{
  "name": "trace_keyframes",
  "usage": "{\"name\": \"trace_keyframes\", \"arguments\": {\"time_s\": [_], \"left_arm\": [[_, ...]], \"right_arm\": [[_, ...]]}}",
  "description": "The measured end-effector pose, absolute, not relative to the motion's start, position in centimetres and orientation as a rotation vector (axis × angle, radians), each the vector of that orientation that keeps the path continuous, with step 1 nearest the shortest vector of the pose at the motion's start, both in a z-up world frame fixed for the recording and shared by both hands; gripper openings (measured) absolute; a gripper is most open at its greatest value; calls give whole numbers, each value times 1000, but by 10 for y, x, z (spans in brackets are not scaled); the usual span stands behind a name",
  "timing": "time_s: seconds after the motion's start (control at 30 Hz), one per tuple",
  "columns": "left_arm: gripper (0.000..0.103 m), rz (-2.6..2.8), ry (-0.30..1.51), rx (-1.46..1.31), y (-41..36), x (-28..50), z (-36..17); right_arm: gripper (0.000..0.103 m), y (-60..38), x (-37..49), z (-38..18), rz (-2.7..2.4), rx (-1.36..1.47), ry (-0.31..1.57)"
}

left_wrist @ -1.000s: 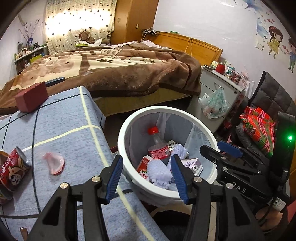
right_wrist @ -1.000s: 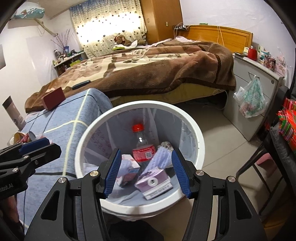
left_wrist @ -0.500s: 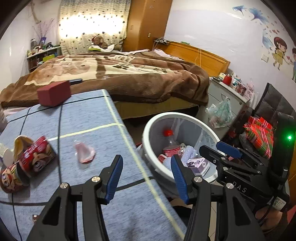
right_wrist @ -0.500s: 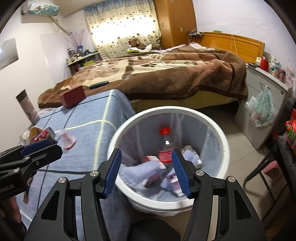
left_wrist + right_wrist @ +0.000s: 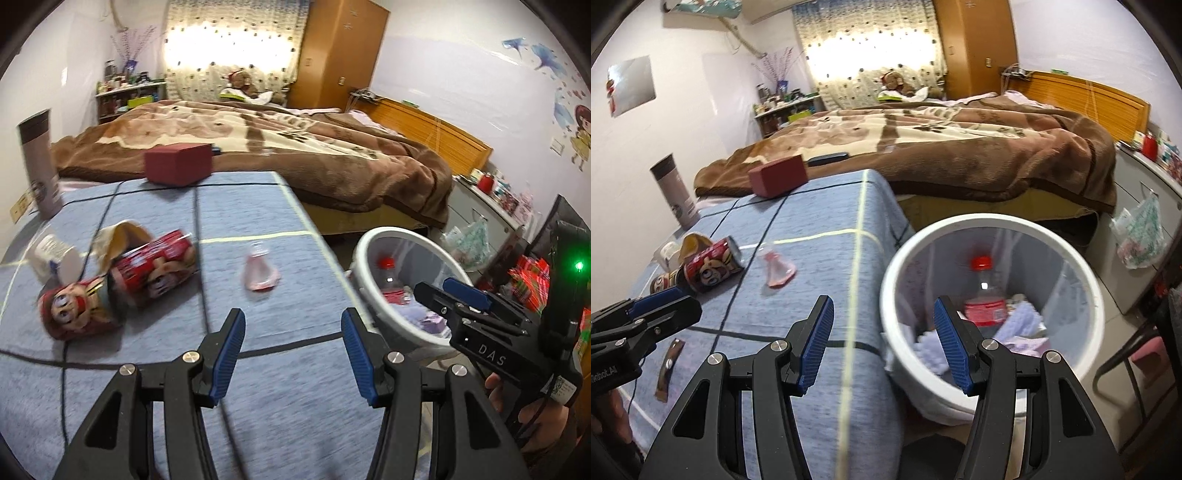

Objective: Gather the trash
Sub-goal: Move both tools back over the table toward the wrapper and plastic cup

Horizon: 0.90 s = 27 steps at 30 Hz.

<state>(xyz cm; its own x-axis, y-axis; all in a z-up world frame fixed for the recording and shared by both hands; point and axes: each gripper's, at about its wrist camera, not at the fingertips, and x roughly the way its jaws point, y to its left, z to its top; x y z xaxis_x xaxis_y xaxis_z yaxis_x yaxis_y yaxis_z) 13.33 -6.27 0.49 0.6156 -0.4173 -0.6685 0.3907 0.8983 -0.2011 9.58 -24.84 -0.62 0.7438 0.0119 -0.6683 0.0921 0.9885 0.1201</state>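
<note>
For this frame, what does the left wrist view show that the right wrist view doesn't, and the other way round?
Only the left wrist view shows the cartoon girl wall sticker and the green light on the right gripper's body. Only the right wrist view shows the brown wrapper near the table's front edge and the wall air conditioner. Both show the trash bin with the red-capped bottle inside, the red cans, the pink wrapper, the red box and the tumbler on the blue cloth. Both grippers are open and hold nothing.

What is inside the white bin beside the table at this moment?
The white bin holds a plastic bottle with a red cap and label, standing roughly upright, plus pale purple and white scraps. The right gripper's finger covers part of the bottom, so anything there is unseen.
</note>
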Motion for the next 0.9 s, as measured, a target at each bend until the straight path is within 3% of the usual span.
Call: {"name": "trace_keyframes", "arguments": {"time_s": [0.53,0.9], "left_arm": [[58,-284,850,-94,26,120,-35],[58,-221,899,-60,45,103,-57]], "right_arm": [[58,-189,133,-17,128,48,790],[58,-172,158,-23,178,-18,829]]}}
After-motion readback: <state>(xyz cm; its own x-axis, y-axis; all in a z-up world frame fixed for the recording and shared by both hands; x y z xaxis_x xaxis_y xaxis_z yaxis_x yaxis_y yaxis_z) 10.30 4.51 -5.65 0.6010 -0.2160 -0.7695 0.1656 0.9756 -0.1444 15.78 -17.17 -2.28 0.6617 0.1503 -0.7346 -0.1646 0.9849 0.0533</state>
